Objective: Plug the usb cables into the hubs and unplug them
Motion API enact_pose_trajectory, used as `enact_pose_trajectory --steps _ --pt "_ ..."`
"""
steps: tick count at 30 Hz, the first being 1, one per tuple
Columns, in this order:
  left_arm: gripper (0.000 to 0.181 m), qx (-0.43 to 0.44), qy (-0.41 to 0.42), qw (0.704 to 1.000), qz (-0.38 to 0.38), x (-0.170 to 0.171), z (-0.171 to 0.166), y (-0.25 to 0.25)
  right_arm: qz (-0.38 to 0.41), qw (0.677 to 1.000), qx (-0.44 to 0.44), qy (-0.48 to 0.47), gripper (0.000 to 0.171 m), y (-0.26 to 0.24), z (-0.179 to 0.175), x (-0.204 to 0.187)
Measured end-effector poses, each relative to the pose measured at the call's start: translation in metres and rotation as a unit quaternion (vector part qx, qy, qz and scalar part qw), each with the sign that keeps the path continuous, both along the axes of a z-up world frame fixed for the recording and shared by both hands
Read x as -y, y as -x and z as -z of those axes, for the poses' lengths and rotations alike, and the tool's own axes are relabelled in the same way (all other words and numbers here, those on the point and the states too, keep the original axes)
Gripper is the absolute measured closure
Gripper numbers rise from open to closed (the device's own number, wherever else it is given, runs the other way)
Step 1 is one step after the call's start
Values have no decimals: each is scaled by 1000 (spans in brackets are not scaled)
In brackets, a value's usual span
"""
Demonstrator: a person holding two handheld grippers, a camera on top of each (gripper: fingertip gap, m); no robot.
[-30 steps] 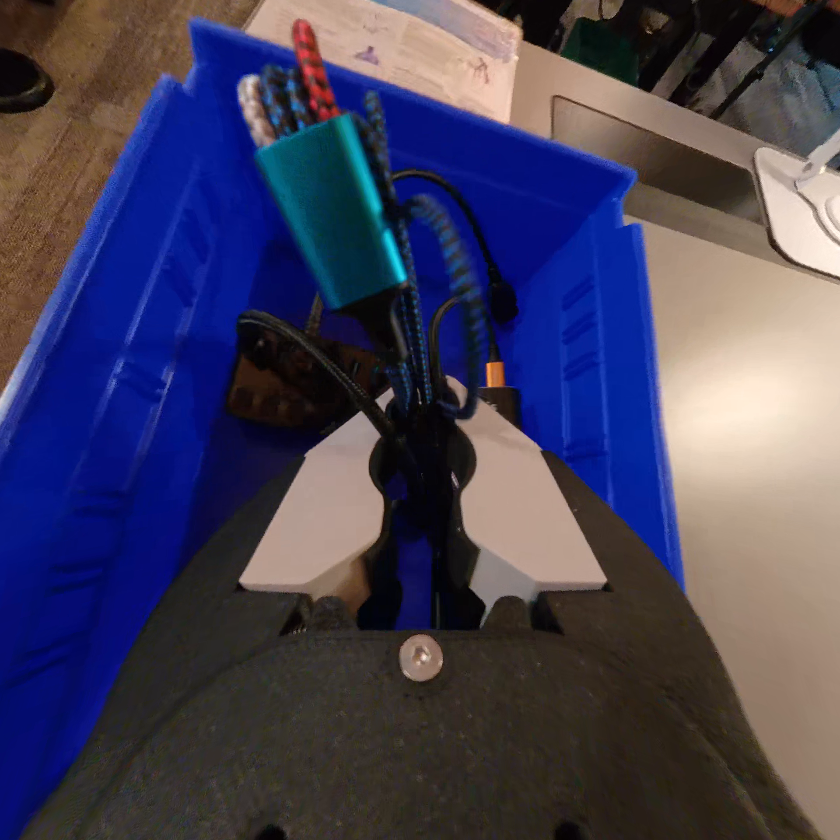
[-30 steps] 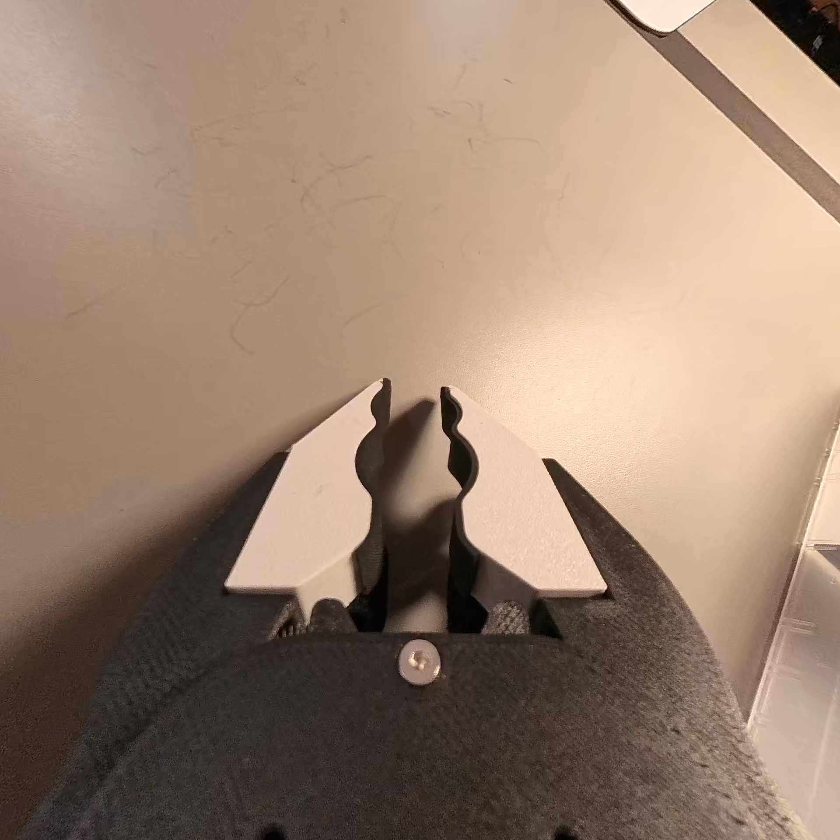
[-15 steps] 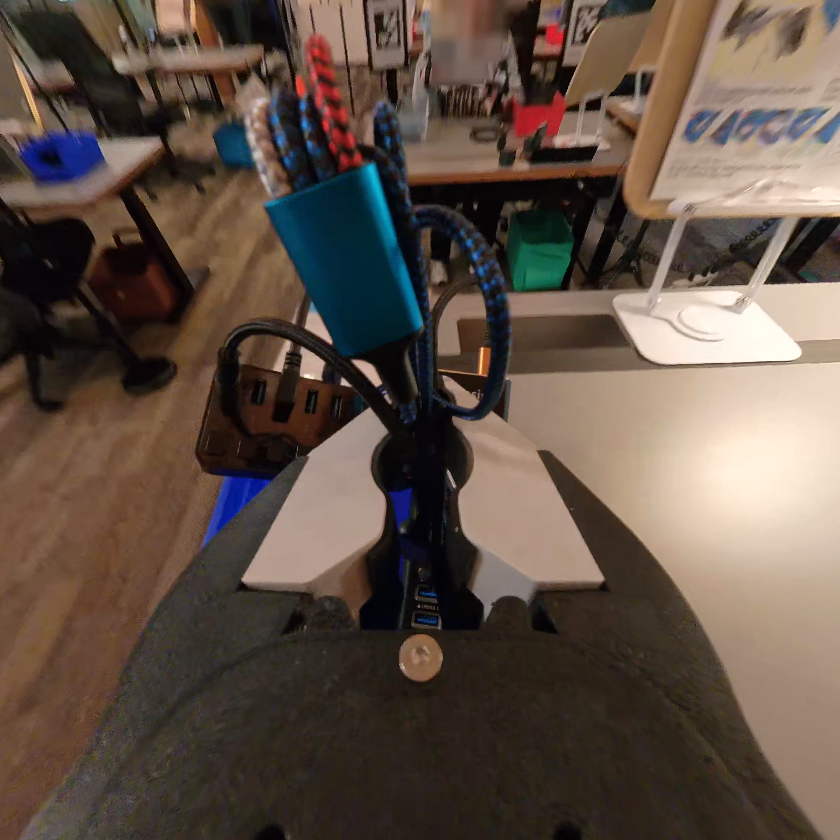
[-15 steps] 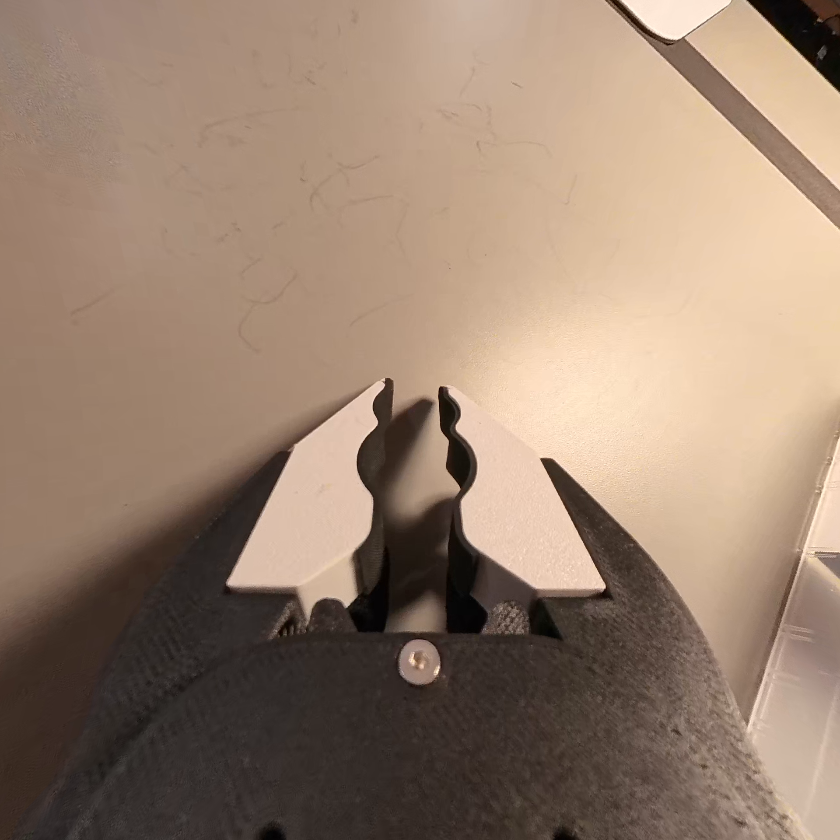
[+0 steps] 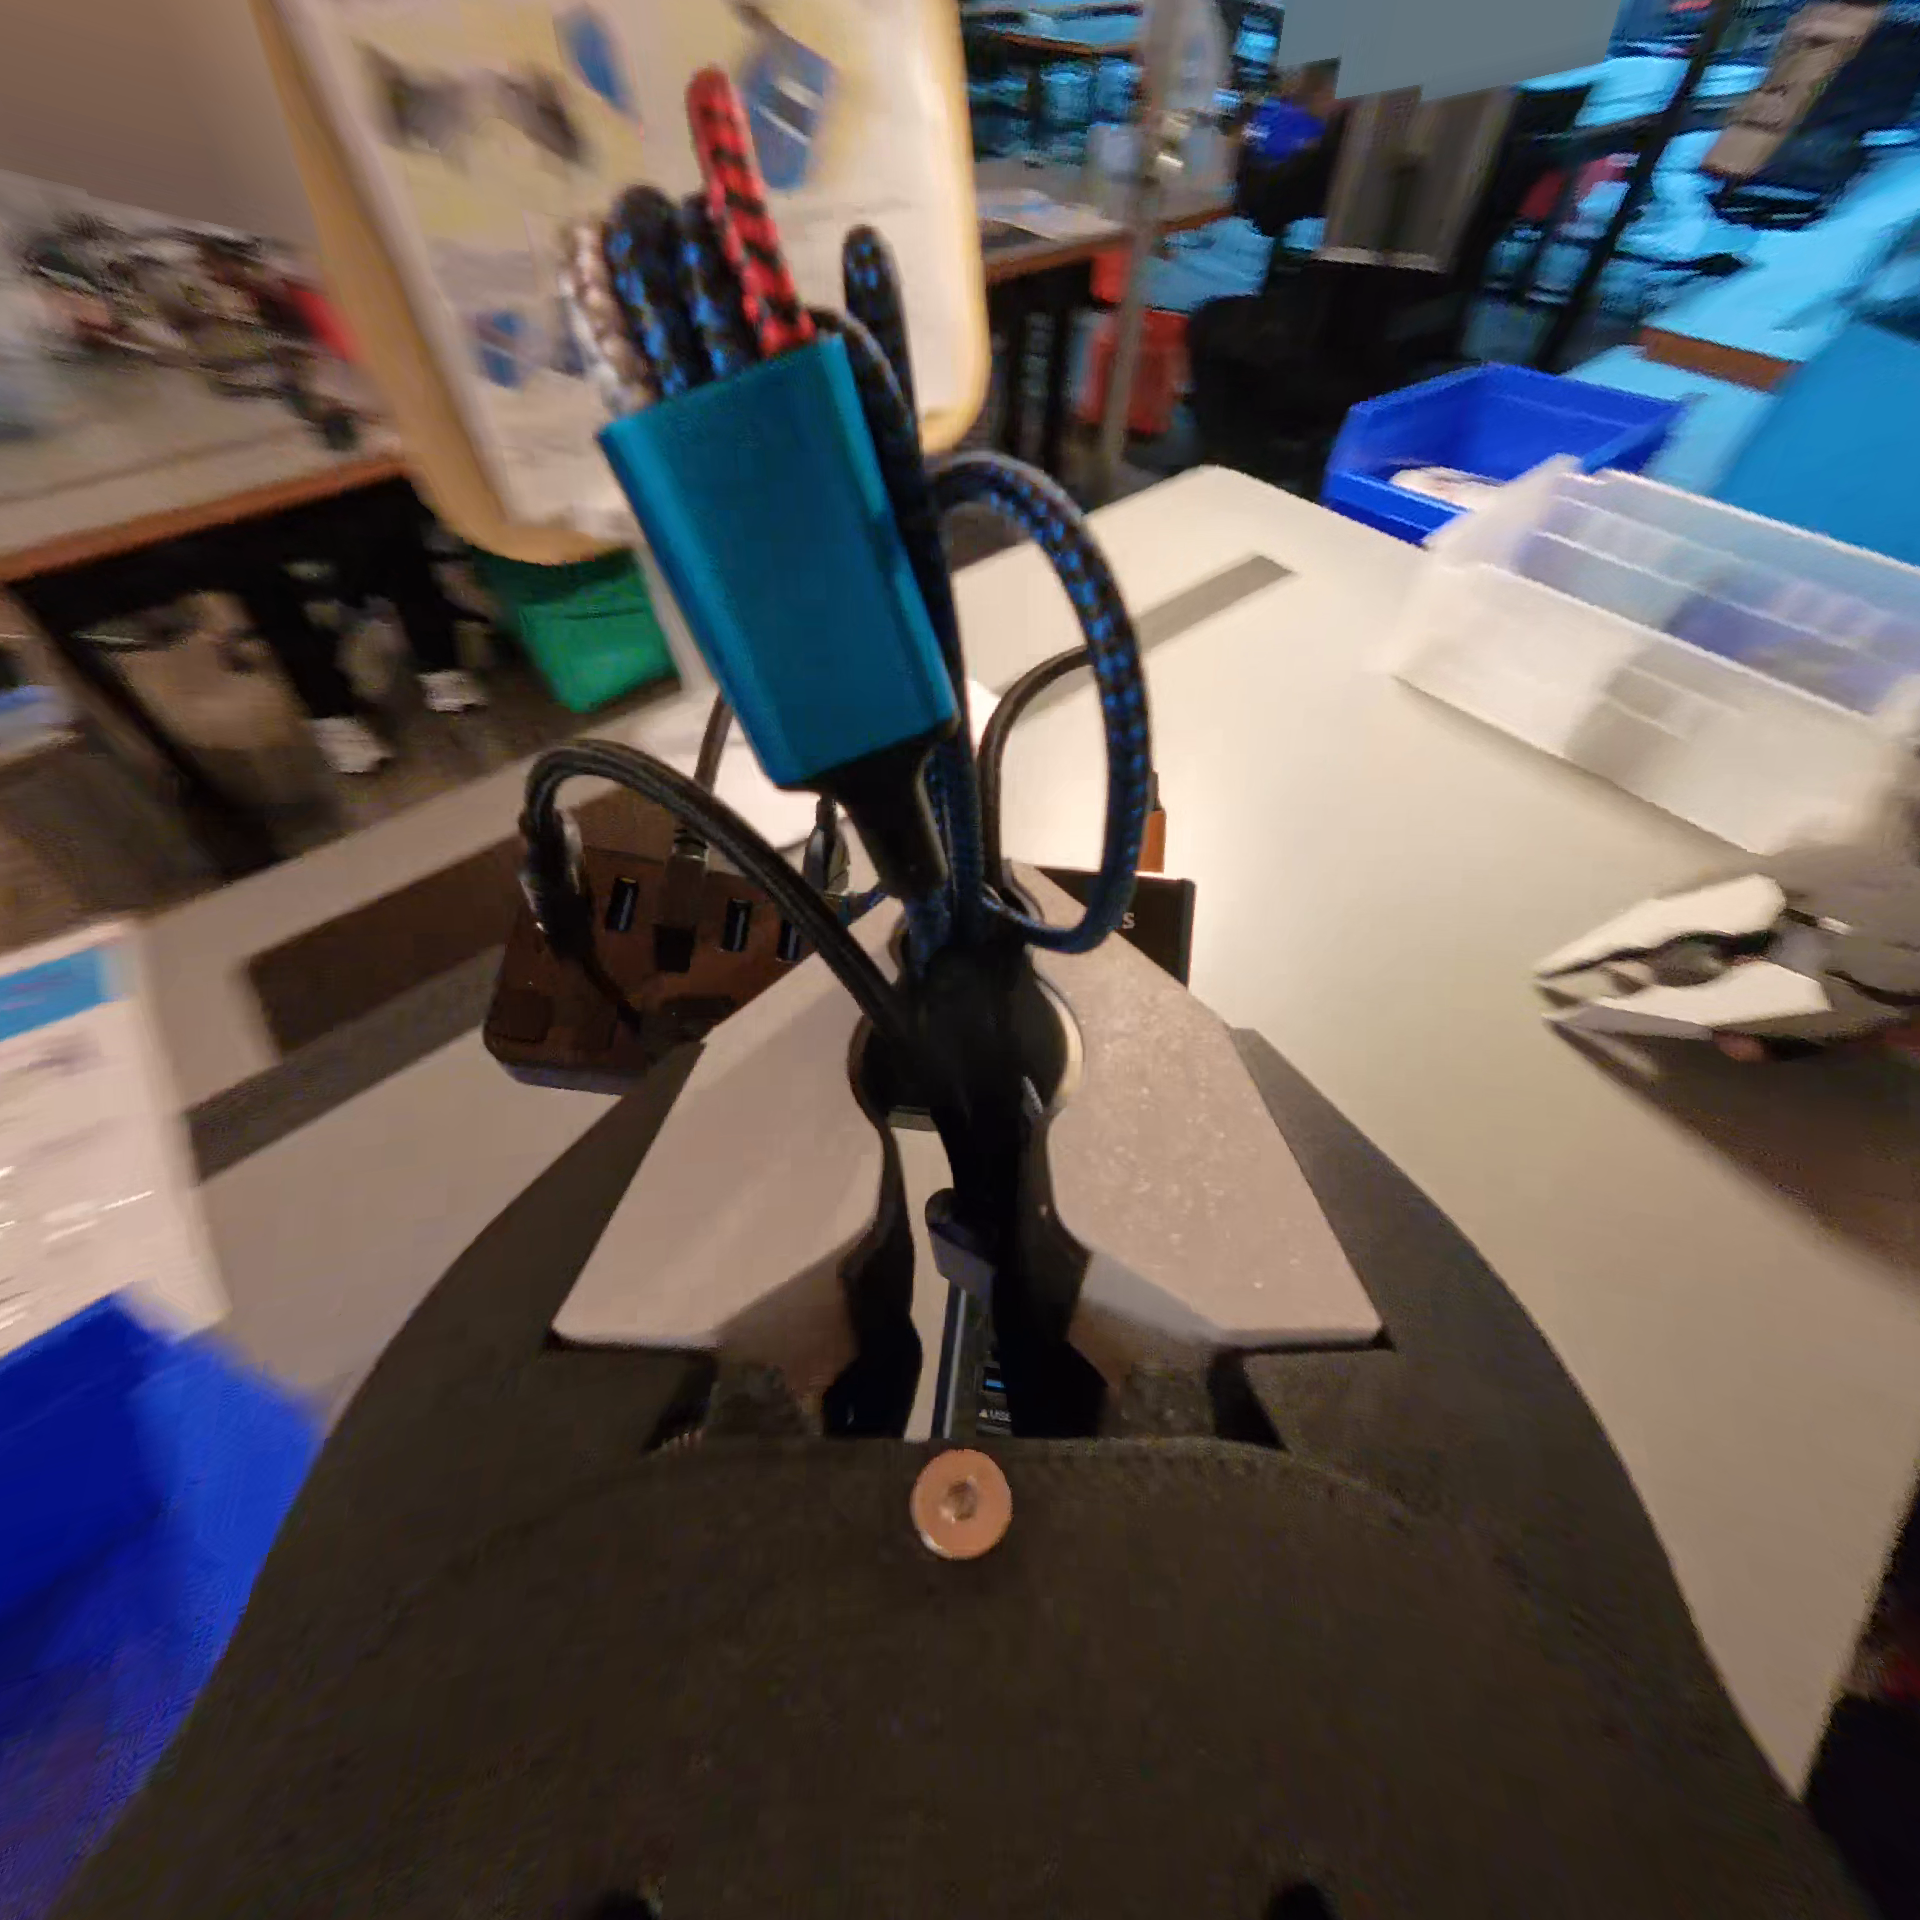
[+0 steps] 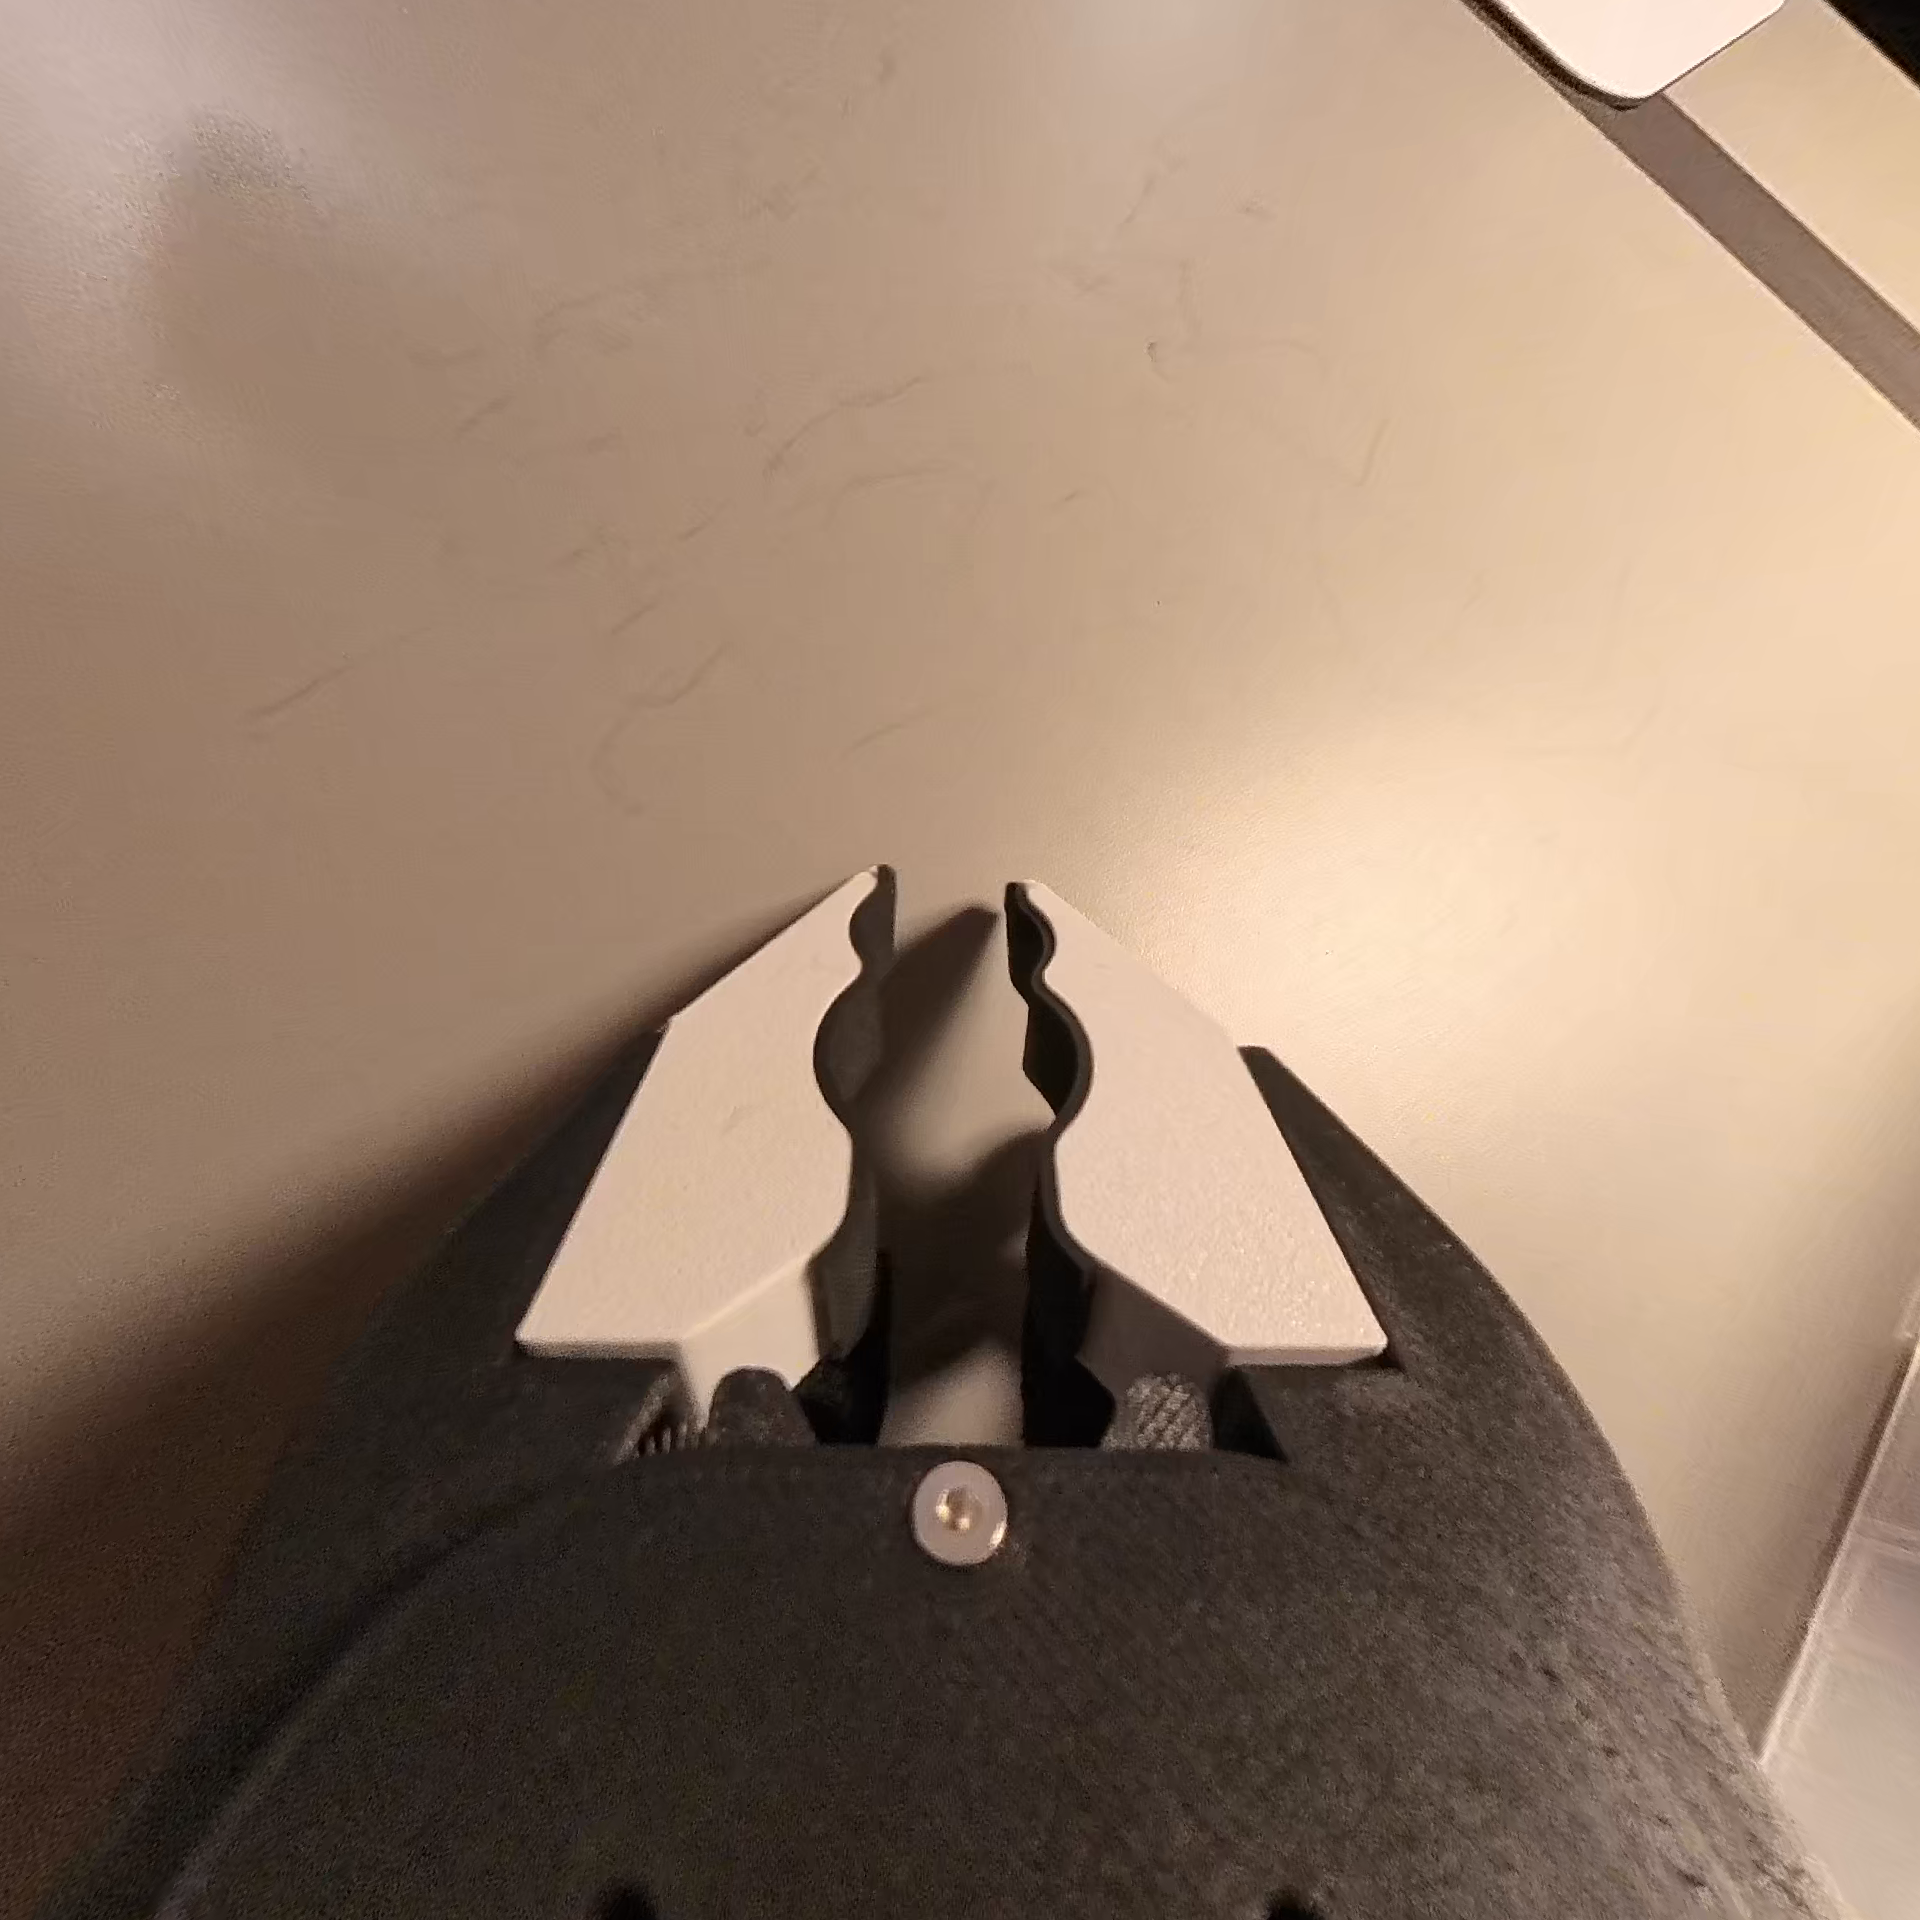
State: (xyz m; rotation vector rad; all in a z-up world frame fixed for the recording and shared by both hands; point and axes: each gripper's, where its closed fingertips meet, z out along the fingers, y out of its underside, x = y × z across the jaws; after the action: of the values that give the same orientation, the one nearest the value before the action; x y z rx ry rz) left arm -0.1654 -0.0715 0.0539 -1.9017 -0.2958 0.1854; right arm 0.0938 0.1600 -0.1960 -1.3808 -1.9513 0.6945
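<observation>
Pinching a bundle of cables point(image 5: 966, 935), the left gripper point(image 5: 971, 997) has its fingers point(image 5: 769, 1174) drawn in tight on the strands, which pass through the round notch between them. From the bundle a teal hub point(image 5: 779, 571) rises tilted above the fingertips, with blue-black and red-black braided cables point(image 5: 727, 270) standing out of its upper end. A dark brown hub point(image 5: 634, 966) with a row of ports hangs just left of the fingers, with black cables plugged into it. All of this is held in the air above the pale bench point(image 5: 1403, 987). A clear bin point(image 5: 1662, 613) sits on the bench at far right, and a blue bin point(image 5: 104, 1507) shows blurred at lower left.

The right gripper point(image 6: 948, 883) points down at the scuffed bench point(image 6: 727, 468); its fingers point(image 6: 727, 1164) stand slightly apart with a narrow gap and hold nothing.
</observation>
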Motion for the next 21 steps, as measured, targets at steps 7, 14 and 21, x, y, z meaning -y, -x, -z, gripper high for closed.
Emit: enact_pose_trajectory --steps 7,14,21 --pt "169 89 60 971 216 -105 93 -83 -4 999 -23 24 147 6 -9 -2" --pt "169 119 98 893 423 -138 138 -161 21 995 -95 20 147 24 -54 -22" --pt "169 119 142 840 509 -141 171 -193 -18 991 -135 -13 147 55 -103 -23"
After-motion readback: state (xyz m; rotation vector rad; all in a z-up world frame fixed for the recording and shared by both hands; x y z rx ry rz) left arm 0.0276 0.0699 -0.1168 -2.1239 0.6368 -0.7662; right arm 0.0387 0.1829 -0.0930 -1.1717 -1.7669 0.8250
